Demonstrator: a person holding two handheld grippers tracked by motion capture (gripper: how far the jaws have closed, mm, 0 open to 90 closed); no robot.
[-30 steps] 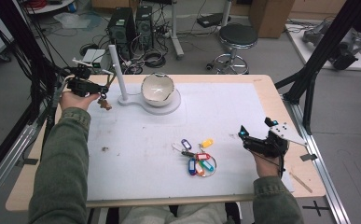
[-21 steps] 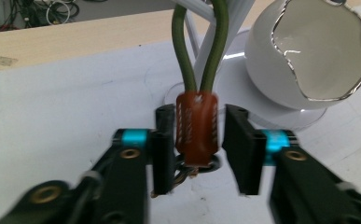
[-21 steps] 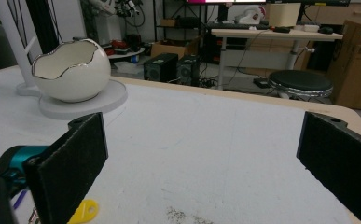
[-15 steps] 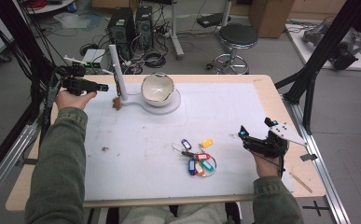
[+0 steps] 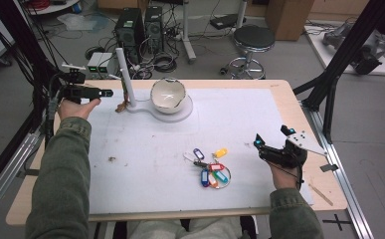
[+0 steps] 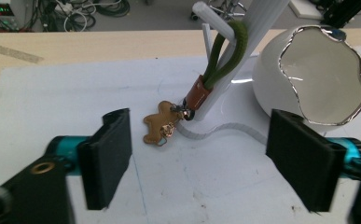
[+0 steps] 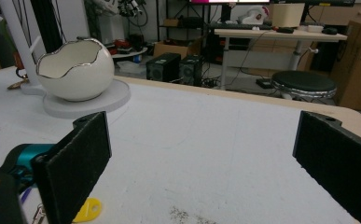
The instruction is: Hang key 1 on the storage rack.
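A keychain (image 6: 222,56) with a green cord loop, a brown leather tab and a gingerbread-man charm (image 6: 157,123) hangs from a peg of the white stand (image 5: 122,74) at the far left of the mat; the charm rests on the mat. My left gripper (image 6: 200,140) faces it from a short way off. Its jaws have just been opening and stand open with nothing between them; in the high view the left gripper (image 5: 104,92) is left of the stand. My right gripper (image 5: 271,137) hovers open and holds nothing, right of a ring of coloured key tags (image 5: 211,167).
A white egg-shaped bowl (image 5: 168,94) with a jagged silver rim sits on the stand's round base, right of the post. A small dark speck (image 5: 112,159) lies on the white mat. A thin wooden stick (image 5: 322,194) lies near the right front corner. Black frame posts flank the table.
The left gripper let go of the keychain, which now hangs at the stand instead of from the jaws. The gripper drew slightly back to the left. The right gripper kept still.
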